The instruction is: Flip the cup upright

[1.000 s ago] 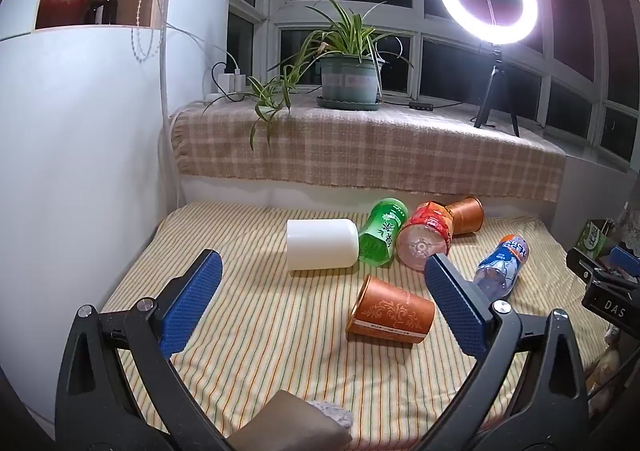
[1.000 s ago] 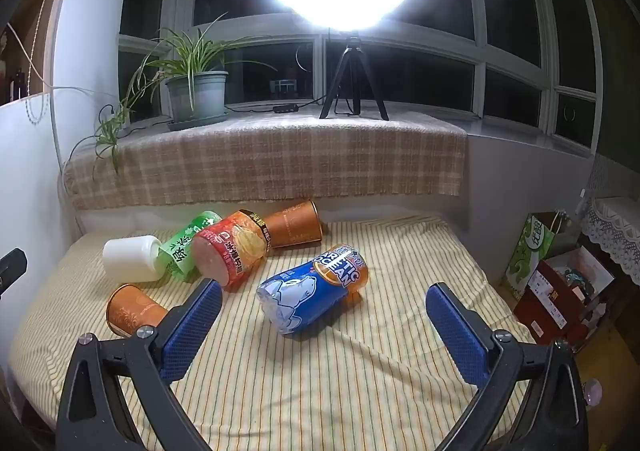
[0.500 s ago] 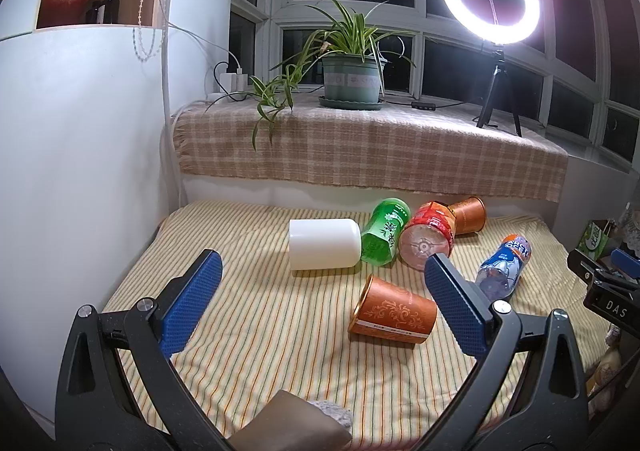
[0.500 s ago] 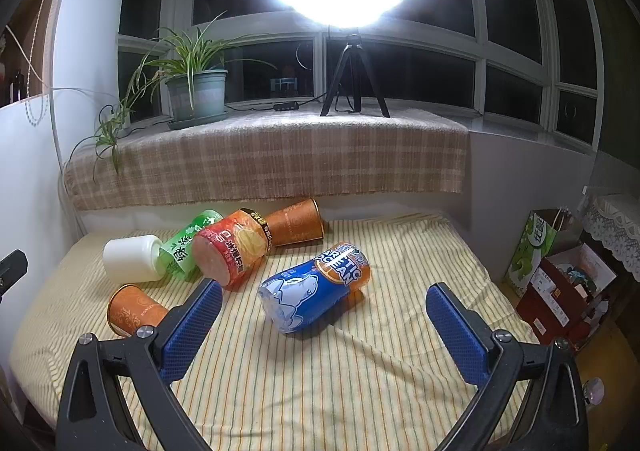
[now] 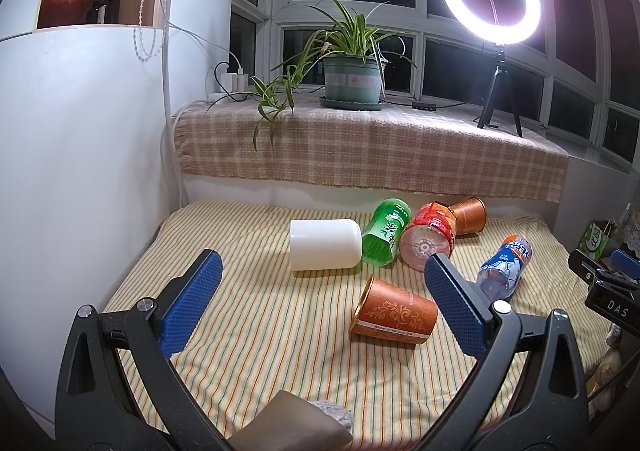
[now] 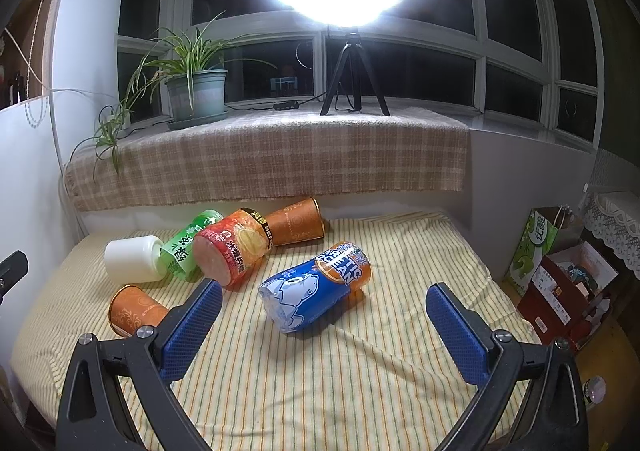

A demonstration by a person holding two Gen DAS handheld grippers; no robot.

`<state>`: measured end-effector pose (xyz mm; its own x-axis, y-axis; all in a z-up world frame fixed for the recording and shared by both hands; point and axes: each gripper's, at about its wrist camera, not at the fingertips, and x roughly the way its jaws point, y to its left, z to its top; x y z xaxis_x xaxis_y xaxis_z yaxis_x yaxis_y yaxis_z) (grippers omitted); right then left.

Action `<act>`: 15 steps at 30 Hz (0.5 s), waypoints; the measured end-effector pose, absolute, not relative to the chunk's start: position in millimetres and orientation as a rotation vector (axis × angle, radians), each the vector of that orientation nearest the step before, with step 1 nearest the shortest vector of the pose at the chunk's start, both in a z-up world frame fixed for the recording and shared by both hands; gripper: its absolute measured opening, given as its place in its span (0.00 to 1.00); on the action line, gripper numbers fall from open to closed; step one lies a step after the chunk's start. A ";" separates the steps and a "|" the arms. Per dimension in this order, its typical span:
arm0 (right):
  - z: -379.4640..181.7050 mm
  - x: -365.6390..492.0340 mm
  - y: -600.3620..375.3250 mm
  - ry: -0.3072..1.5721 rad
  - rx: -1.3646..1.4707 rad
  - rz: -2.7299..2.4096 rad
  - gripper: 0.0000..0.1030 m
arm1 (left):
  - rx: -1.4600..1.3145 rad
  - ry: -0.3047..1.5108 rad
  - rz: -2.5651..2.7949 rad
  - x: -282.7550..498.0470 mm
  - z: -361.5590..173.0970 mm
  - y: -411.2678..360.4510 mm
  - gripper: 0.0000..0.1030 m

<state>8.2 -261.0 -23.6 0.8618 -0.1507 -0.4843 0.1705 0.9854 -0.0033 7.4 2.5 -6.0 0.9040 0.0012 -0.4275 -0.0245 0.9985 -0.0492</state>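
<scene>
Several cups lie on their sides on a striped cloth [image 5: 260,331]. An orange patterned cup [image 5: 394,311] lies nearest my left gripper [image 5: 324,299], just ahead and to the right; it also shows in the right wrist view [image 6: 134,309]. Behind it lie a white cup [image 5: 324,245], a green cup [image 5: 384,237], a red cup [image 5: 428,241] and a second orange cup [image 5: 470,215]. A blue cup [image 6: 316,287] lies in front of my right gripper [image 6: 324,321]. Both grippers are open and empty, above the cloth.
A checked cloth [image 5: 360,155] covers the sill behind, with a potted plant [image 5: 352,81] and a ring light on a tripod [image 5: 496,91]. A white wall [image 5: 80,171] stands at the left. Boxes and bags [image 6: 560,279] stand on the floor at the right.
The views have shifted very slightly. The cups have not moved and both grippers stay open.
</scene>
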 end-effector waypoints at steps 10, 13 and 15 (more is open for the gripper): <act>-22.9 8.6 -261.9 0.506 0.045 -0.168 1.00 | -0.053 0.441 0.015 6.9 -5.1 4.6 1.00; -22.8 8.9 -262.8 0.508 0.048 -0.166 1.00 | -0.053 0.440 0.016 6.8 -5.1 4.4 1.00; -23.6 8.6 -260.9 0.508 0.049 -0.165 1.00 | -0.053 0.440 0.015 6.9 -5.0 4.5 1.00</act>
